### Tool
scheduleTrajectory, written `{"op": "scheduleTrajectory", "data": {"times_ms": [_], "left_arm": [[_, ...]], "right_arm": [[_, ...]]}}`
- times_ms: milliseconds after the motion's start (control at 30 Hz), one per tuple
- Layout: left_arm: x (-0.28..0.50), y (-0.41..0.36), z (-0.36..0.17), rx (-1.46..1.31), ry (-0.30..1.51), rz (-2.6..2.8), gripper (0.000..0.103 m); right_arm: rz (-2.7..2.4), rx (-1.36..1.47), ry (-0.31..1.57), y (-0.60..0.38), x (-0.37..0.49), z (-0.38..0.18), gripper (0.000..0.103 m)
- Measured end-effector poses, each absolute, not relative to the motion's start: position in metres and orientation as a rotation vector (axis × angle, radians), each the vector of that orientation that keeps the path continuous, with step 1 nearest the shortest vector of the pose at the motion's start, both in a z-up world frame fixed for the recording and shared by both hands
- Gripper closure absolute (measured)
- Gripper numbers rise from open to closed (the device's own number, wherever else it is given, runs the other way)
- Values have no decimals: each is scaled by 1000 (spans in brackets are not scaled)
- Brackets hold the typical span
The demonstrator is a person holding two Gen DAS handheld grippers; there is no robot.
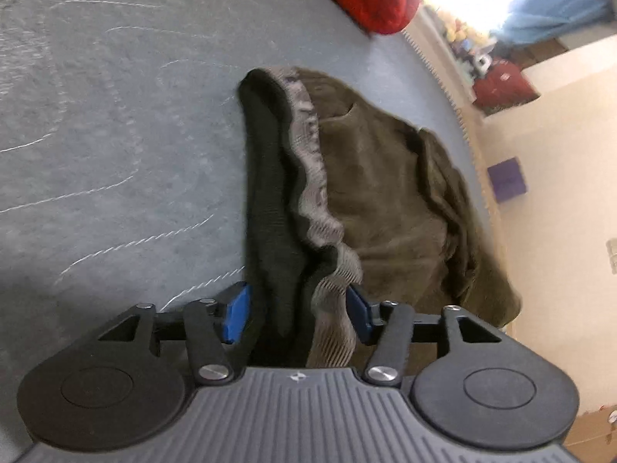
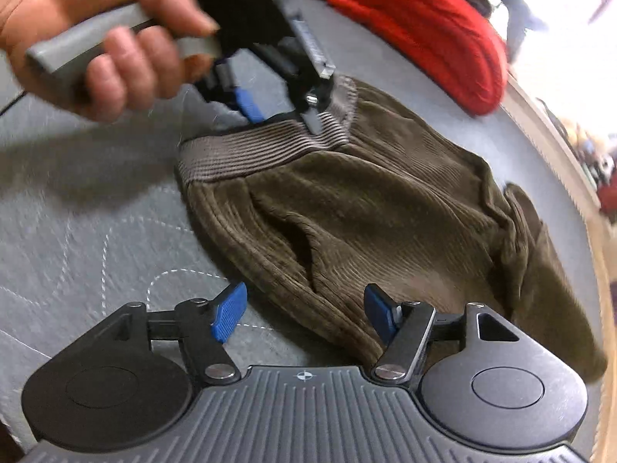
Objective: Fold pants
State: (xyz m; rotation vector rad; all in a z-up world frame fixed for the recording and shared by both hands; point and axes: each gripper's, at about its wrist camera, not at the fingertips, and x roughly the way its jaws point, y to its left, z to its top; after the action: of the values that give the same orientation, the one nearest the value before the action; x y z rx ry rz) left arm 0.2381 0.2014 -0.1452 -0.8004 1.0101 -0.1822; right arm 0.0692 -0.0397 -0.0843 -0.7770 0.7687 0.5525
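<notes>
Pants [image 2: 385, 208] lie bunched on the bed [image 1: 115, 135]. Your left gripper [image 1: 297, 314] straddles the waistband [image 1: 308, 162], jaws apart; right gripper [image 2: 304, 310] likewise apart. Clamp both waistband layers squarely before lifting.

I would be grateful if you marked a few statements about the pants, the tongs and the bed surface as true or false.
1. The pants are brown corduroy with a ribbed waistband. True.
2. The left tongs stand open with the waistband between their fingers. True.
3. The right tongs are shut on a pant leg. False: they are open, just over the edge of the pants, gripping nothing.
4. The pants lie on a bare wooden floor. False: they lie on a grey quilted cover.
5. A red knitted item lies beyond the pants. True.
6. The pants are already folded into a neat rectangle. False: they lie rumpled.
</notes>
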Motion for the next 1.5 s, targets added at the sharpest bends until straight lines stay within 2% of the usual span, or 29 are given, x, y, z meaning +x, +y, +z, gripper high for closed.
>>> {"op": "scheduleTrajectory", "data": {"times_ms": [133,167,200,233,267,300,367,433,633,967,1000,1067,1167,1200,1267,1400,1500], "left_arm": [[250,193,-149,-832,980,-172,33],[251,190,-148,-822,977,-166,33],[251,187,-147,-805,976,-166,34],[251,182,-144,-783,980,-163,37],[251,178,-141,-743,985,-157,55],[249,174,-139,-702,995,-153,62],[245,172,-130,-658,992,-156,80],[239,174,-110,-626,953,-164,84],[195,201,-48,-533,900,-146,86],[92,312,-33,-434,1057,7,86],[84,323,-35,-447,1076,24,86],[76,335,-36,-432,1106,56,75],[76,325,-15,-208,1081,199,73],[77,319,-4,-171,1057,212,73],[76,308,19,-216,1007,200,73],[84,269,72,-308,934,148,66],[73,227,105,-313,845,138,55]], "right_arm": [[532,-832,790,-33,79,-100,38],[527,-852,792,-32,80,-103,40],[525,-864,790,-32,80,-107,49],[521,-875,789,-32,80,-110,65],[520,-875,792,-30,82,-112,74],[529,-856,796,-31,82,-110,83],[537,-818,769,-32,79,-103,88],[550,-798,716,-36,69,-92,90],[646,-756,557,-38,19,-53,92],[908,-727,518,55,-98,-42,93],[929,-720,519,66,-108,-42,93],[948,-721,517,79,-109,-48,93],[881,-754,568,89,-107,-59,91],[870,-722,587,82,-103,-57,87],[866,-621,609,63,-95,-45,84],[799,-465,576,5,-63,-10,80],[647,-383,567,-50,-21,15,79]]}}
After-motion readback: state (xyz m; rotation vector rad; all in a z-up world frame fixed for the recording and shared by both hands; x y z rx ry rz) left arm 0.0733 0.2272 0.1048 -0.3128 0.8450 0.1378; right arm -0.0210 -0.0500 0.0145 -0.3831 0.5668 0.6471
